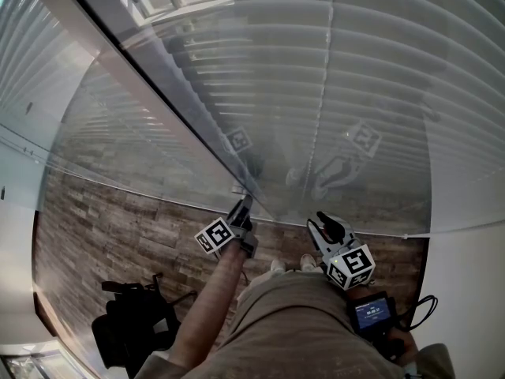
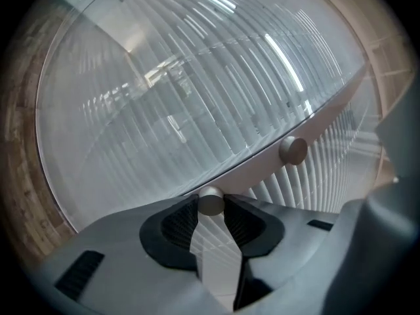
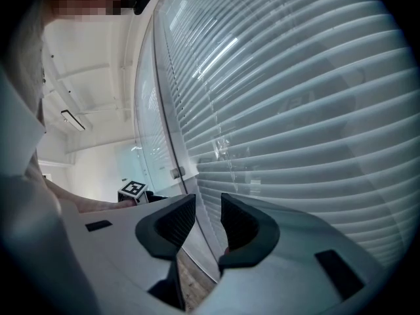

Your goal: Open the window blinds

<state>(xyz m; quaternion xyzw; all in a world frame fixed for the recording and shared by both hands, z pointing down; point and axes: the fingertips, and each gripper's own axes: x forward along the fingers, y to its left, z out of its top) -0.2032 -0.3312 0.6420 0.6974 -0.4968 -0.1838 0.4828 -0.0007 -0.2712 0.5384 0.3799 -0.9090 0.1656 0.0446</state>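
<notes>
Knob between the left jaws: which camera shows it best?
The left gripper view: the round knob sits close up, pinched between the left gripper's jaws. In the head view that gripper hides it. The right gripper view shows too little to pick it out.

Pairs at the window, singles on the floor

Two hand-held grippers, the left hand-held gripper (image 1: 243, 205) and the right hand-held gripper (image 1: 319, 221), each with one marker cube: left cube (image 1: 215, 235), right cube (image 1: 351, 265). Two cube reflections show in the glass (image 1: 142, 125). Two round knobs, the near knob (image 2: 211, 202) and the far knob (image 2: 293, 150). One small screen device (image 1: 372, 313). One black heap of gear (image 1: 130, 326) on the floor (image 1: 102, 227). The window blinds (image 1: 379, 69) have too many slats to count.
</notes>
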